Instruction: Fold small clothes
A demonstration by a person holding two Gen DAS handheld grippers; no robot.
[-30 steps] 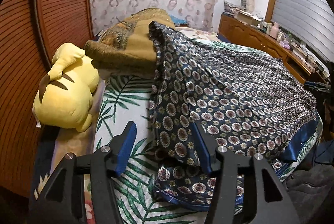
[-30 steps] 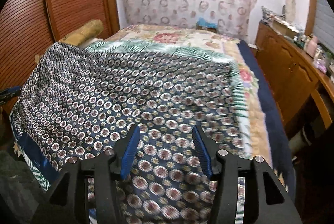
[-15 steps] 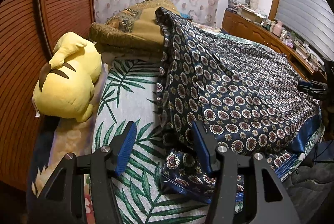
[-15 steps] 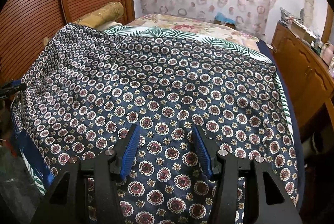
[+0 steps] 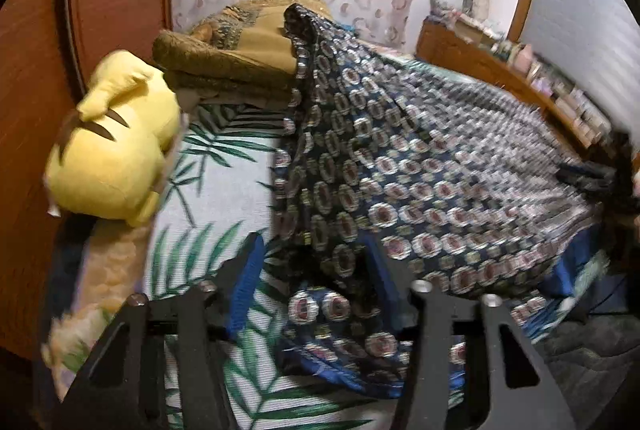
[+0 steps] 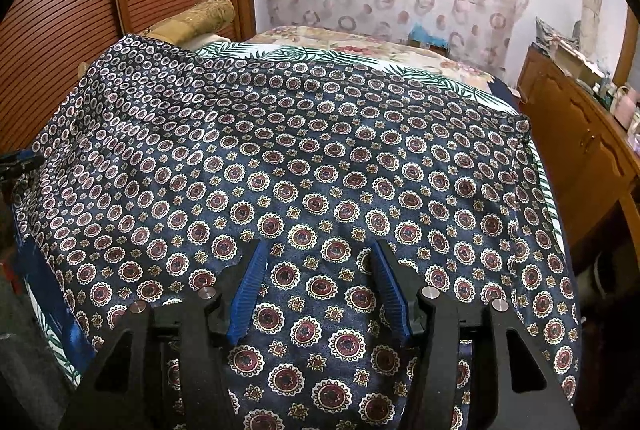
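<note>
A navy garment with a medallion print (image 6: 320, 165) lies spread over the bed in the right wrist view. In the left wrist view the same garment (image 5: 420, 173) drapes from the pillows down to the bed's near edge, its blue-trimmed hem bunched in front. My left gripper (image 5: 316, 270) is open at the garment's left edge, fabric between its blue pads. My right gripper (image 6: 318, 270) is open and hovers just above the cloth, holding nothing.
A yellow plush toy (image 5: 116, 157) lies at the left by the wooden headboard. Brown-gold pillows (image 5: 240, 49) are stacked at the bed's head. The leaf-print bedsheet (image 5: 208, 197) shows beside the garment. A wooden cabinet (image 6: 580, 133) with clutter runs along the right.
The garment has spread and settled flatter over the bed. The right gripper has come closer above the cloth. The left gripper has shifted slightly; its view is now blurred by motion.
</note>
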